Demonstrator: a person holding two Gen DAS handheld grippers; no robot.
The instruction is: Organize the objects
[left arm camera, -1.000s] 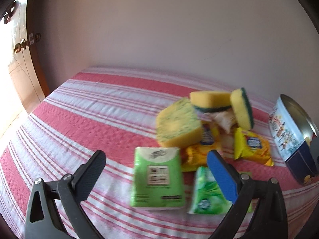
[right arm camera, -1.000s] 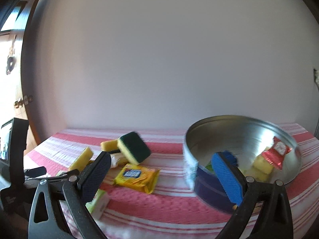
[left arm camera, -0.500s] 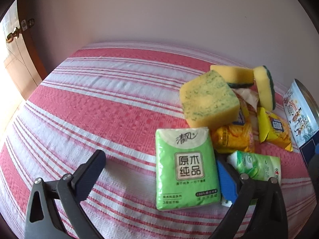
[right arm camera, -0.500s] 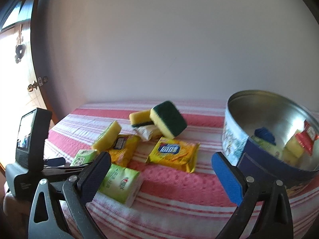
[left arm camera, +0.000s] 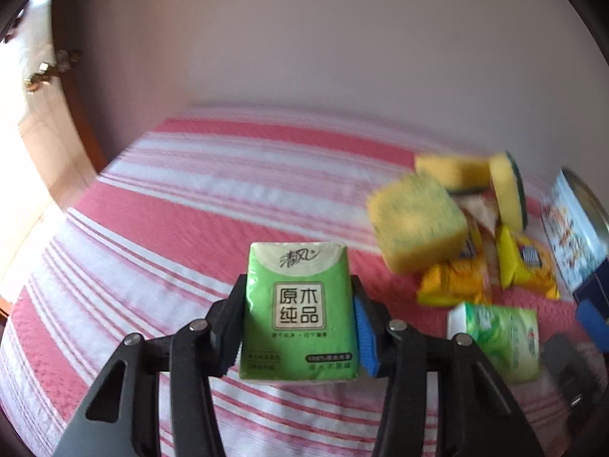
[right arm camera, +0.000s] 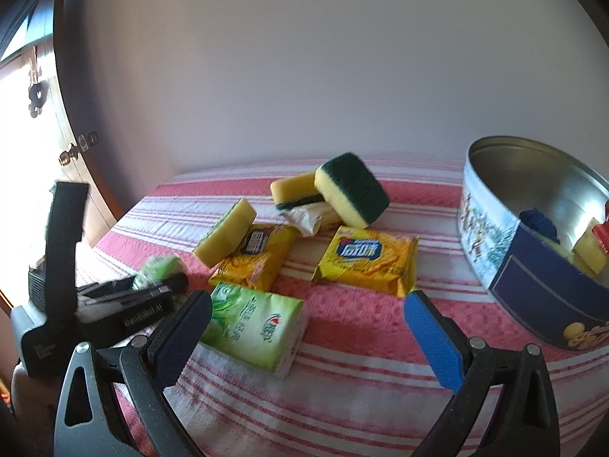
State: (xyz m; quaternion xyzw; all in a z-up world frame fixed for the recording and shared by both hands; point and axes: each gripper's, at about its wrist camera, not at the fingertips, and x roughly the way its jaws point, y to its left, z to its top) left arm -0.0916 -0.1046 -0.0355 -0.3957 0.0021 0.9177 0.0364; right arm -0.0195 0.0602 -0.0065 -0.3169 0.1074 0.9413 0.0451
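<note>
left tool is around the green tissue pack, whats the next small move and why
Probably finish the squeeze, then lift a little. The left tool is closing with the green tissue pack between its pads, which look pressed to its sides. The round tin stands open to the right; the right tool is open and empty.

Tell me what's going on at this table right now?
A person is sorting clutter on a striped tablecloth with two handheld grippers. The left gripper is closing on a green tissue pack. The right gripper, open and empty, hovers over another tissue pack. Sponges and snack packets wait beside a partly filled round tin.
</note>
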